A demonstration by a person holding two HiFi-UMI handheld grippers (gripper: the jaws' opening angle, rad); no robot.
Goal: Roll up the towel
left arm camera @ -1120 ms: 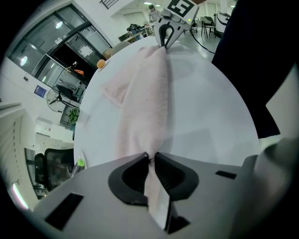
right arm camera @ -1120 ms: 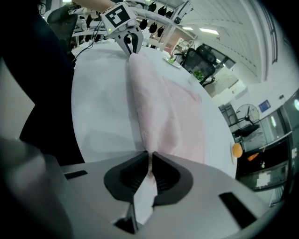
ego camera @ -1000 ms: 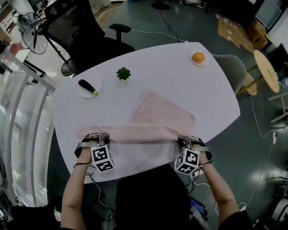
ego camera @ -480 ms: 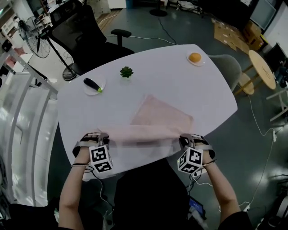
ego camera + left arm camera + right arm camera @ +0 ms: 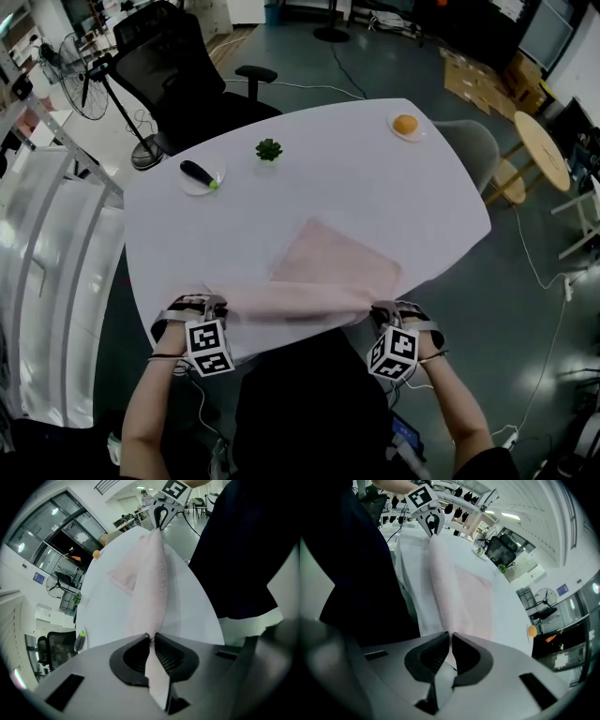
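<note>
- Under me lies a white table (image 5: 309, 202) with a small green plant (image 5: 269, 149) on it.
- Left of the plant, a plate (image 5: 190, 189) holds a dark thing (image 5: 197, 172), perhaps an aubergine.
- At the far right, an orange fruit (image 5: 405, 123) sits on a saucer (image 5: 416, 133).
- Beyond the table I see a black office chair (image 5: 183, 70).

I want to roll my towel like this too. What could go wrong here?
The left tool and right tool each pinch only a thin bit of the pink towel, so it could slip out. The held fold sits close to the near edge of the white table and might droop off.
</note>
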